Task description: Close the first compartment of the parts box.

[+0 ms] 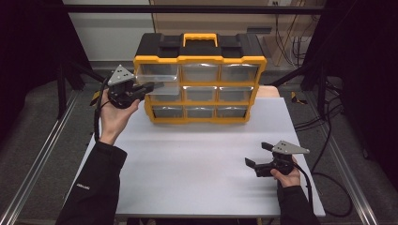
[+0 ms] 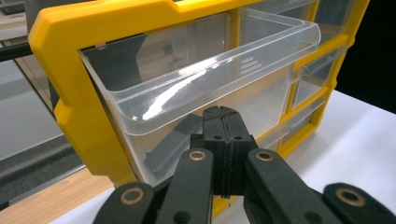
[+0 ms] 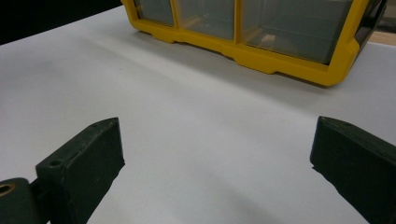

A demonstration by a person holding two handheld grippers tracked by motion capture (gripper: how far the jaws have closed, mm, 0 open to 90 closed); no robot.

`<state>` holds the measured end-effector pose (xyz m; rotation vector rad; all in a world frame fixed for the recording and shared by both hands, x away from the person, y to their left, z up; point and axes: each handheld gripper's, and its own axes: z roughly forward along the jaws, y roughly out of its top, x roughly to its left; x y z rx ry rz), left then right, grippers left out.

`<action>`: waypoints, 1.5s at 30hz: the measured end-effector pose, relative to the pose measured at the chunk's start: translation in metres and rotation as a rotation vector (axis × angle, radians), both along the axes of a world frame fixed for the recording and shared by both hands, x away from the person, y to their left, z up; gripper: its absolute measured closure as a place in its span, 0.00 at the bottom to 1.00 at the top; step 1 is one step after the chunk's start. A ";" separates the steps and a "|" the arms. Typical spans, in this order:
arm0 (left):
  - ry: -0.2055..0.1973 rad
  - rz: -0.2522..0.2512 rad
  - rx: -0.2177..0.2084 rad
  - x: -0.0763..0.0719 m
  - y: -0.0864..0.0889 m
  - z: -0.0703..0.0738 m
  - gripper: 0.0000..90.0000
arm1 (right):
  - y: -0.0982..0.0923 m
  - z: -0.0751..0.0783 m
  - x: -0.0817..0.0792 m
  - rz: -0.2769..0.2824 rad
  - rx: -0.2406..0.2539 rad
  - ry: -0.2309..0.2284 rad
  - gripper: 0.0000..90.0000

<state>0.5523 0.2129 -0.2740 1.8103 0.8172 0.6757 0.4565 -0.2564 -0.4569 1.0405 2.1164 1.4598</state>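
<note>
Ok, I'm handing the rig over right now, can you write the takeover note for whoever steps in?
Left gripper: fingers shut with nothing between them, tips at the front wall of the top-left drawer.
Right gripper: open, holding nothing, over the white table, well short of the organizer.
Done: top-left drawer stands pulled partway out; the other drawers look closed.
Left: whether it goes further out or back in is your call; I can't make out any contents.
</note>
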 end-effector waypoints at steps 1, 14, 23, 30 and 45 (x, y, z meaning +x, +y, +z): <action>0.000 0.001 -0.001 0.001 0.000 0.000 0.99 | 0.000 0.000 0.000 -0.001 0.002 0.001 0.03; -0.028 0.015 0.003 0.012 -0.002 -0.001 0.99 | 0.000 0.000 0.000 0.000 0.001 0.000 0.03; -0.020 0.024 -0.006 0.017 -0.003 -0.001 0.99 | 0.000 0.000 0.000 0.001 0.004 -0.001 0.03; -0.034 0.028 0.006 0.021 -0.004 0.000 0.99 | 0.000 0.000 0.000 0.000 0.002 0.000 0.03; -0.044 0.037 0.009 0.030 -0.004 -0.002 0.99 | 0.000 0.000 0.000 0.001 0.003 -0.002 0.03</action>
